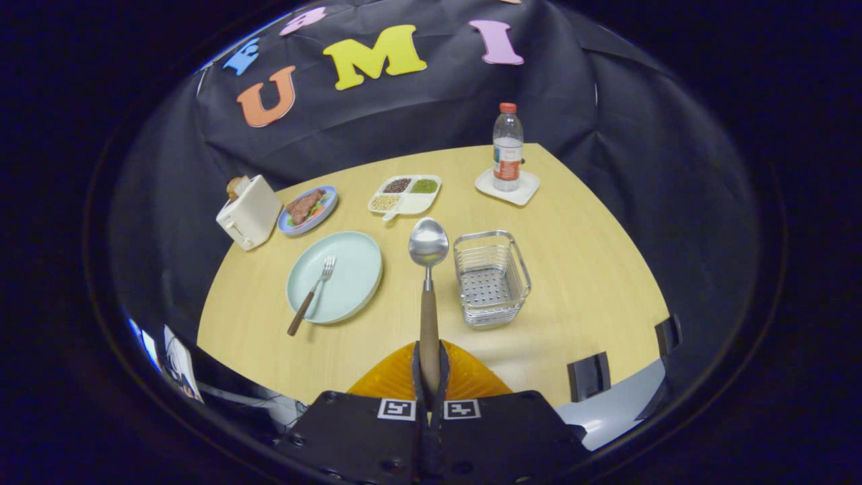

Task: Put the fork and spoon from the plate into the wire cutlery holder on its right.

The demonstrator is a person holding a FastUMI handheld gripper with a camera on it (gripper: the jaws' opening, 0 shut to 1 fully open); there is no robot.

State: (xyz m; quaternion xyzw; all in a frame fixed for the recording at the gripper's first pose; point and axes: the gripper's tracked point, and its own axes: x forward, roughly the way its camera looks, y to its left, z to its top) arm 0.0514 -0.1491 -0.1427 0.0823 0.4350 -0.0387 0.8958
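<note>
Spoon's up in the air, fork on the plate!

The orange-fingered gripper is clamped on the wooden handle of the steel spoon, bowl pointing ahead over bare tabletop between the pale green round plate and the square wire cutlery holder. The wooden-handled fork lies on the plate, handle overhanging its near rim. The light wood table lies open right of the holder.

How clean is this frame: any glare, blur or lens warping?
Gripper view: fisheye warping bows the table edge; focus is sharp on the spoon that the gripper is shut on; its bowl shows a bright highlight; the fork on the plate and the wire holder read clearly.
</note>
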